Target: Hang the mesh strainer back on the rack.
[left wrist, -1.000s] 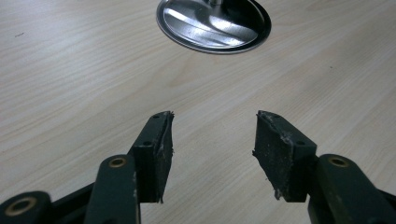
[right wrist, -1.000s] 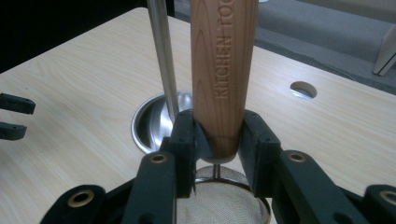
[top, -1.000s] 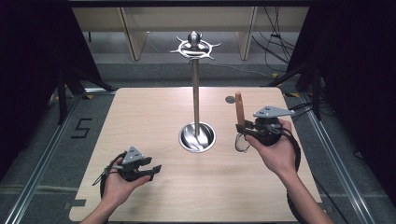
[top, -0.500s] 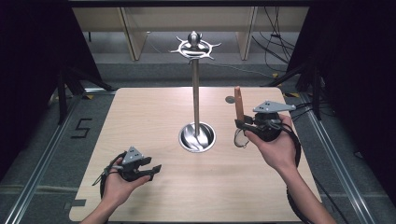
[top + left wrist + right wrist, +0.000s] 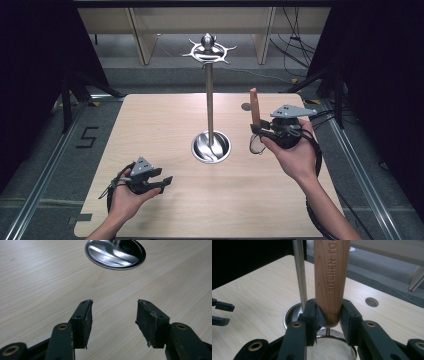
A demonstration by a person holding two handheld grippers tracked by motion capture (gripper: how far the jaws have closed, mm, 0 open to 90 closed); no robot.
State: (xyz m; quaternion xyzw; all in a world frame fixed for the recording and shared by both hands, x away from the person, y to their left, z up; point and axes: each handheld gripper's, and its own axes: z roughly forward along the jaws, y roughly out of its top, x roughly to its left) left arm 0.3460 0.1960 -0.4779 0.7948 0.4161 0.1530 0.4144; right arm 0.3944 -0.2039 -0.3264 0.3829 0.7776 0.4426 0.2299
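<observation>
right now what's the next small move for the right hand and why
Probably lift the strainer toward the stand's hook ring: the right gripper clamps its wooden handle upright, mesh hanging below, beside the pole. The hooks sit well above it.

We see pale wood surface (image 5: pixel 165 125), rounded corners, light grain running across. Round steel base (image 5: pixel 211 146) of tall metal stand (image 5: pixel 209 100) sits directly on it, near middle. Small round hole (image 5: pixel 246 106) in surface toward far right, well apart from base. We see surface itself standing on grey floor (image 5: pixel 45 160), with number 5 (image 5: pixel 87 136) marked on floor just beside left edge.
</observation>
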